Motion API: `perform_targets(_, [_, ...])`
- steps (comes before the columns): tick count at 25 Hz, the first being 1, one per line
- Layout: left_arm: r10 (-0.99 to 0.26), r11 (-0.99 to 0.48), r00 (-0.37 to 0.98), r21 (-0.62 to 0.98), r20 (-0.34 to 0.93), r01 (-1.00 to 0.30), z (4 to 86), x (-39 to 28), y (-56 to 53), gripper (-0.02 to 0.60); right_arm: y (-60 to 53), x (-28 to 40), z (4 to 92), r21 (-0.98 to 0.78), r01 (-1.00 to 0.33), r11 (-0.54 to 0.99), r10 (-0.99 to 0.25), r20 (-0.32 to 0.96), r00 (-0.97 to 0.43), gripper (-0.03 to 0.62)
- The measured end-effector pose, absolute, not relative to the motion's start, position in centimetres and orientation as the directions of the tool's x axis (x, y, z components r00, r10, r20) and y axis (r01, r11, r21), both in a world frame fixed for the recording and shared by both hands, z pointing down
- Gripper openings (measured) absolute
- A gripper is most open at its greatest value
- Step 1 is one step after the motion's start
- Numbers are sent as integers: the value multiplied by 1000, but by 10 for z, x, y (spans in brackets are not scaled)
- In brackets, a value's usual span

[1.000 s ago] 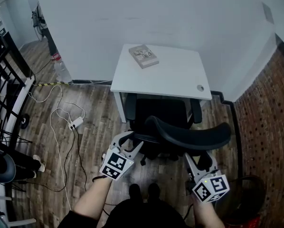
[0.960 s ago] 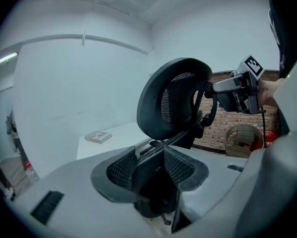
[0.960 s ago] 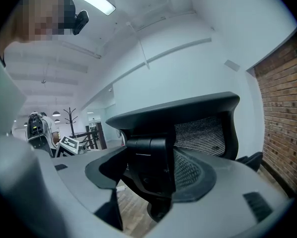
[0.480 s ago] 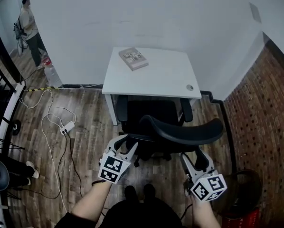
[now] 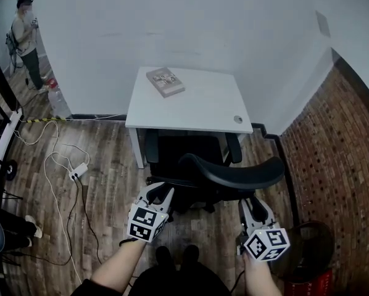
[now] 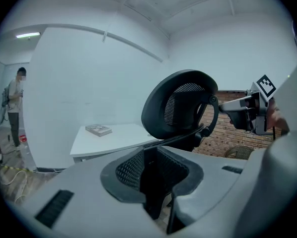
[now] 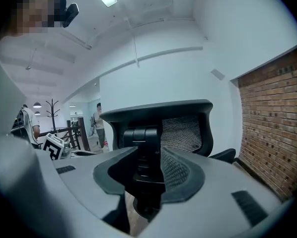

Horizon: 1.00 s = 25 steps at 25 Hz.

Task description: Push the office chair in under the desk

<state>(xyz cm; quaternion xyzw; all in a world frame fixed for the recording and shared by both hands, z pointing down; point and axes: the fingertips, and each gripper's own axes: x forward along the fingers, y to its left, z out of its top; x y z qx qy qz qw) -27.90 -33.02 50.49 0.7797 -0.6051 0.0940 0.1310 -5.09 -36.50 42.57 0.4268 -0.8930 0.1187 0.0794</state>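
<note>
Left gripper (image 5: 157, 193), right gripper (image 5: 252, 205) closing, apparently onto curved mesh chair (image 5: 231, 172).

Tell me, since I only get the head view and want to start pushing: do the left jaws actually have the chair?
Observer: Yes. In the left gripper view, the left gripper has just been closing, and its pads press on a black bar of the office chair.
Operator: And the right one?
Observer: The right gripper has just been closing too. In its own view, its pads sit on a black post of the chair's back.
</note>
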Motion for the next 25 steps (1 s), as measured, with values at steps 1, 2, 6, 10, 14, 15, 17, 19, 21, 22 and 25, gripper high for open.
perform_targets(1, [-918,-240,255,87,303,-967,503,-279,-330,84,-366,-52,425,-143,-784,604,-746,244,-619,140])
perform_targets(2, [-918,-245,260,85,301,-966,501,-279,-331,84,-367,-53,425,-143,-788,599,-750,245,-614,140])
perform_targets(6, [-915,-260,270,76,298,-963,495,-277,-335,84,-371,-56,423,-150,-796,587,-757,245,-605,140])
perform_targets(10, [-917,-245,252,61,309,-968,494,-274,-339,84,-374,-58,420,-162,-792,589,-755,240,-611,141])
perform_targets(14, [-925,-210,218,60,312,-976,494,-274,-342,84,-378,-58,419,-179,-777,604,-741,235,-630,143])
perform_targets(15, [-925,-198,206,58,318,-978,495,-273,-343,84,-379,-58,419,-183,-768,614,-731,234,-640,144])
perform_targets(17, [-927,-171,181,57,329,-984,496,-272,-341,84,-376,-56,421,-193,-738,647,-700,232,-675,146])
perform_targets(19, [-931,-144,157,64,329,-988,495,-268,-337,84,-372,-52,423,-210,-697,686,-658,228,-717,149])
perform_targets(21, [-936,-122,137,68,324,-990,489,-261,-333,84,-370,-47,423,-229,-664,711,-627,220,-747,147])
perform_targets(22, [-938,-115,130,67,322,-991,486,-256,-331,84,-371,-42,422,-239,-656,716,-621,213,-755,136])
perform_targets(25, [-940,-107,120,60,319,-992,477,-235,-325,84,-376,-24,421,-267,-643,718,-613,196,-765,115])
